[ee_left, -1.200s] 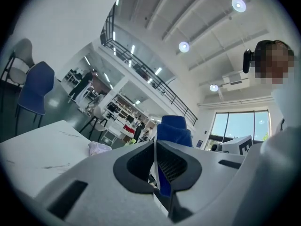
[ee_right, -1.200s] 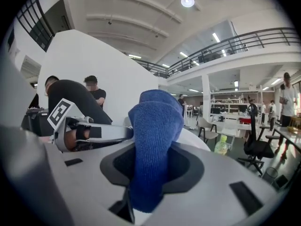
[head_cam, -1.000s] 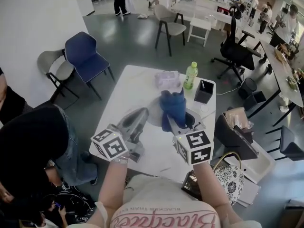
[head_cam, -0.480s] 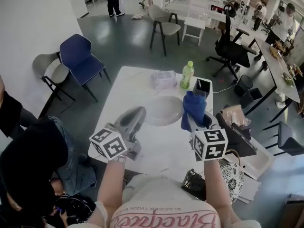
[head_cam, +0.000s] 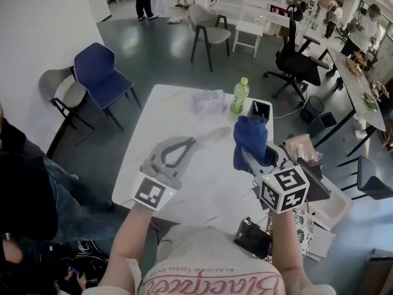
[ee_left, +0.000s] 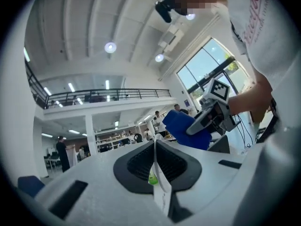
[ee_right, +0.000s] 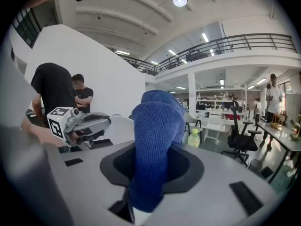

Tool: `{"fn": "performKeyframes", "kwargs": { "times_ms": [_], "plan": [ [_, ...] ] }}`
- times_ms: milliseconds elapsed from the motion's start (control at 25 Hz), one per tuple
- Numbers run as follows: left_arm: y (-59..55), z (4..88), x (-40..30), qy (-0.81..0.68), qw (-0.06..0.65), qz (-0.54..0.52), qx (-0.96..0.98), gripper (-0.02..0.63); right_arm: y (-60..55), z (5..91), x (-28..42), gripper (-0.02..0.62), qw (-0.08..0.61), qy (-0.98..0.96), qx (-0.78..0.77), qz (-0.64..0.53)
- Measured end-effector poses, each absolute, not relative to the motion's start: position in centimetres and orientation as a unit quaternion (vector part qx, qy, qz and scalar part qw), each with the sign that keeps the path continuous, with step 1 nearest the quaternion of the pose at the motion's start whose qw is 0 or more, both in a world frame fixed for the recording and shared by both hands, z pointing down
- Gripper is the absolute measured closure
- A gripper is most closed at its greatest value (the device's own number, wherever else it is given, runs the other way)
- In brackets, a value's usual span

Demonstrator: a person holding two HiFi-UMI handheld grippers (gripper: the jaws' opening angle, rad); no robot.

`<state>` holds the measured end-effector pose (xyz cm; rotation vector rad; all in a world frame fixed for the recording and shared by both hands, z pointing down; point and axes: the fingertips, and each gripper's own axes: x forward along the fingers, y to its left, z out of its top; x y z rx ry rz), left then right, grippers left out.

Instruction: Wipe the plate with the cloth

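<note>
The white plate (head_cam: 212, 136) is held off the white table (head_cam: 164, 112), tilted so I see it nearly edge-on in the head view. My left gripper (head_cam: 188, 142) is shut on its rim; in the left gripper view the rim (ee_left: 160, 183) shows as a thin white blade between the closed jaws. My right gripper (head_cam: 248, 155) is shut on the blue cloth (head_cam: 250, 137), which stands bunched above the jaws (ee_right: 155, 140) to the right of the plate, apart from it. The right gripper view shows the left gripper (ee_right: 81, 123) with the plate (ee_right: 120, 128) behind it.
At the table's far end stand a green bottle (head_cam: 239, 96), a black box (head_cam: 260, 111) and a clear plastic bag (head_cam: 209, 101). A dark bag (head_cam: 252, 237) lies near my body. Chairs (head_cam: 98, 72) and a person in black (head_cam: 24, 183) are at the left.
The left gripper has rolled and raised the plate from lying flat on the table to standing nearly on edge. The right gripper carried the cloth off the plate to the right.
</note>
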<state>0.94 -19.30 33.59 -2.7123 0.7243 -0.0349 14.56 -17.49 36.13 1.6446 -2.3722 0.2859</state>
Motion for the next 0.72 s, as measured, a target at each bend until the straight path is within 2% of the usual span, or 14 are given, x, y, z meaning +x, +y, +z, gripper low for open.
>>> {"fn": "performKeyframes", "kwargs": {
  "times_ms": [320,560,720],
  "plan": [
    [-16.6,33.3,1.8,0.176,0.355,-0.065,-0.916,0.592,-16.3,32.7,13.1,0.474,0.113,-0.872,0.469,0.077],
    [-13.2,35.3,2.9,0.100,0.502,-0.119,-0.851,0.592,-14.7,30.6,10.8,0.474,0.223,-0.883,0.412,-0.026],
    [-11.4,36.9,3.7,0.053,0.566,-0.143,-0.810,0.592,-14.0,31.3,8.3,0.474,0.276,-0.888,0.364,-0.058]
  ]
}}
